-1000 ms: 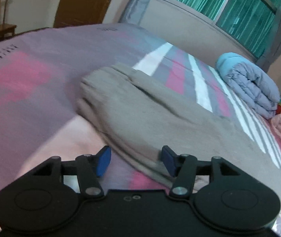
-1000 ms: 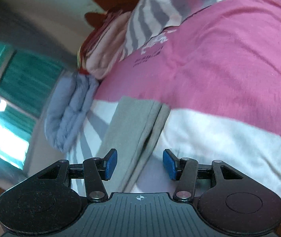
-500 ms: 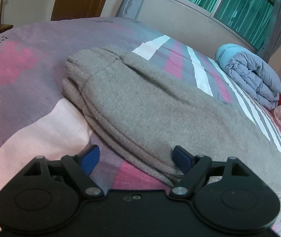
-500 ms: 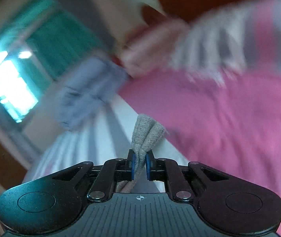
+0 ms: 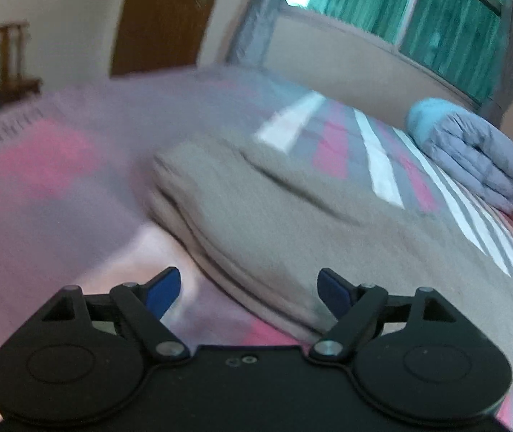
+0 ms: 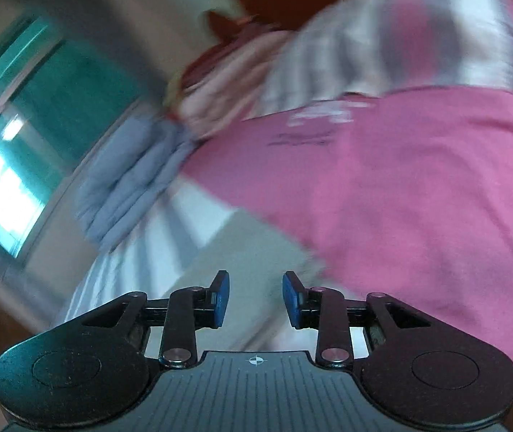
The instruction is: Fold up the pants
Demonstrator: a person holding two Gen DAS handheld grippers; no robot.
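Observation:
Grey pants (image 5: pixel 292 223) lie folded lengthwise on the pink and striped bed cover (image 5: pixel 40 165); the picture is blurred. My left gripper (image 5: pixel 248 288) stands open and wide just above the pants' near edge, one pad over the cloth, the other over the bed cover, neither pressing. In the right wrist view the pants' leg end (image 6: pixel 253 248) lies on the bed just beyond my right gripper (image 6: pixel 256 298). Its jaws are opening, with a clear gap between the blue pads and no cloth pinched between them.
A folded blue-grey quilt (image 5: pixel 472 158) lies at the far side of the bed, also seen as the quilt (image 6: pixel 130 187) in the right wrist view. Pink clothes (image 6: pixel 227 82) are piled beside it. A curtained window (image 5: pixel 436 18), a wooden door (image 5: pixel 163 18) and a chair (image 5: pixel 0 61) stand beyond.
Half a second ago my right gripper was shut on the pants' leg end; now its pads are apart and the cloth lies on the bed. My left gripper opened wider than a second ago.

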